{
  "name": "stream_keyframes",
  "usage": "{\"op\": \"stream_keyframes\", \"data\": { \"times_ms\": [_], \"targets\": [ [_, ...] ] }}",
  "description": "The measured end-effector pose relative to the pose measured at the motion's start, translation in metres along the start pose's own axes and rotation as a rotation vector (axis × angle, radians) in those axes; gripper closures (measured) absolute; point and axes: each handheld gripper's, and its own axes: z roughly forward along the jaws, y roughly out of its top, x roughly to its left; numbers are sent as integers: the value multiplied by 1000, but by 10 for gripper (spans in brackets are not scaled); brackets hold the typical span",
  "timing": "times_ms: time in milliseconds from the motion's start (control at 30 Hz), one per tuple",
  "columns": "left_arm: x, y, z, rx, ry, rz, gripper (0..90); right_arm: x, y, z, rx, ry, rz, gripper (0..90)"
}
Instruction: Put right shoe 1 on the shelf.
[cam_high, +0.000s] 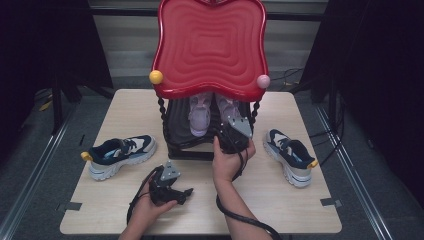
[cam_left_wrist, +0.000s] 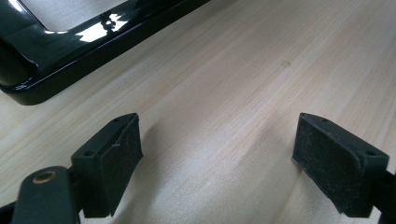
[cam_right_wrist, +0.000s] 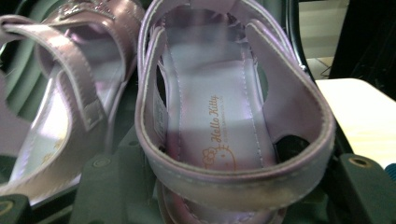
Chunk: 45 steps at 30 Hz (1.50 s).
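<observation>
The right tongs (cam_high: 231, 136) are clamping the heel of the glossy lilac strap sandal (cam_right_wrist: 224, 126) on the black rack's (cam_high: 186, 150) lower shelf beside its twin (cam_right_wrist: 60, 107), risking a snag under the red tray (cam_high: 210, 45), while the left tongs (cam_left_wrist: 224, 158) are resting apart over the wooden counter (cam_left_wrist: 243, 79).

text: "Hello Kitty" — gold script | on: insole of pink sandal (cam_right_wrist: 219, 121); smaller line beneath — unreadable

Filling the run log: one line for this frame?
left gripper: open, idle over table | right gripper: around heel of pink sandal on rack | sneakers: untouched
</observation>
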Motion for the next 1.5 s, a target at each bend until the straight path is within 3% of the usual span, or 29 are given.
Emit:
{"op": "stream_keyframes", "data": {
  "times_ms": [667, 867, 900, 1067, 1133, 1300, 1500],
  "targets": [
    [0, 0, 0, -1, -2, 2, 149, 11, -4, 10, -3, 4, 11, 360],
    [0, 0, 0, -1, -3, 3, 149, 9, -4, 8, 7, 44, -4, 329],
    [0, 0, 0, 1, -2, 2, 149, 8, -6, 8, 20, 75, -13, 304],
    [0, 0, 0, 1, -1, 3, 149, 4, -8, 7, 42, 115, -40, 295],
    [0, 0, 0, 1, -1, 3, 149, 2, -10, 6, 41, 119, -74, 290],
    [0, 0, 0, 2, -1, 4, 149, -4, -12, 5, 47, 152, -102, 271],
    [0, 0, 0, 1, -1, 3, 149, -9, -15, -1, 35, 183, -110, 286]
  ]
}}
